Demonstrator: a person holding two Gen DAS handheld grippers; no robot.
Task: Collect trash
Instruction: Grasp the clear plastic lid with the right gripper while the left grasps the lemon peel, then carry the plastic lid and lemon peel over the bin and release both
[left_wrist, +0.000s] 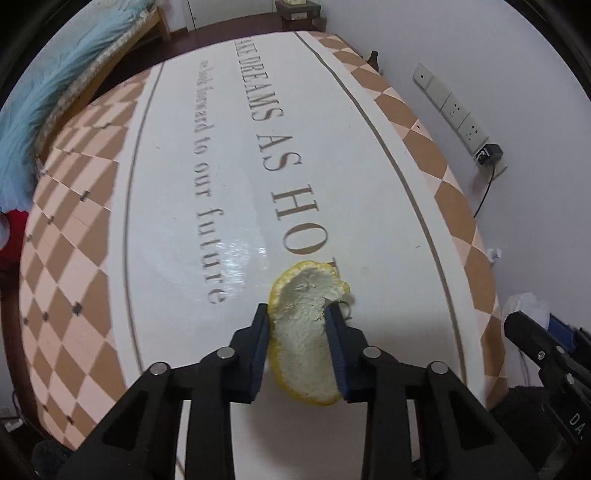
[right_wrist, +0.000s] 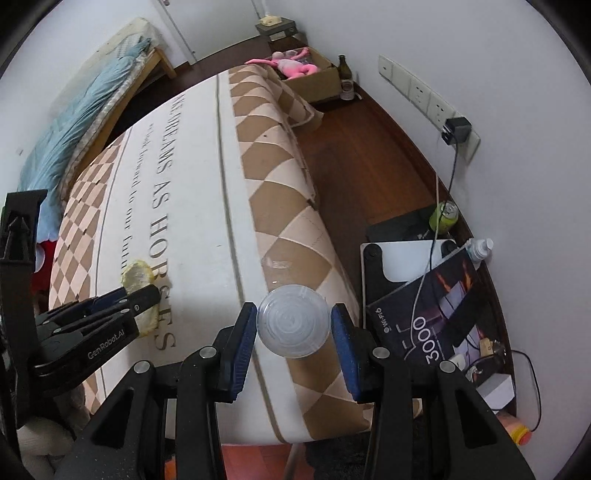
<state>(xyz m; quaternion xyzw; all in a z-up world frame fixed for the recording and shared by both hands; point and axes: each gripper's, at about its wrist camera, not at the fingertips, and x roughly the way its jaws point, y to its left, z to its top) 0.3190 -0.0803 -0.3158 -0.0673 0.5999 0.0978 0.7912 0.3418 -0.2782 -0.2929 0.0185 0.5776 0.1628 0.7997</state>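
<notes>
A yellow citrus peel (left_wrist: 306, 332), white pith up, sits between the pads of my left gripper (left_wrist: 297, 308), which is shut on it just above the white tabletop (left_wrist: 229, 229). The right wrist view shows the same peel (right_wrist: 137, 275) in the left gripper (right_wrist: 147, 295) over the printed lettering. My right gripper (right_wrist: 293, 307) is shut on a clear round plastic cup (right_wrist: 293, 325), seen end on, above the table's checkered right edge (right_wrist: 291, 236). From the left wrist view, the right gripper (left_wrist: 517, 321) appears at the far right with the clear plastic (left_wrist: 526, 301) at its tip.
A wall with sockets (right_wrist: 424, 88) and a plugged-in charger (right_wrist: 456, 127) runs along the right. On the floor lie a box printed "3000" (right_wrist: 432, 317), a green can (right_wrist: 445, 216), a white bottle (right_wrist: 480, 249) and a cardboard box holding a pink toy (right_wrist: 295, 66). A bed (right_wrist: 74, 122) stands left.
</notes>
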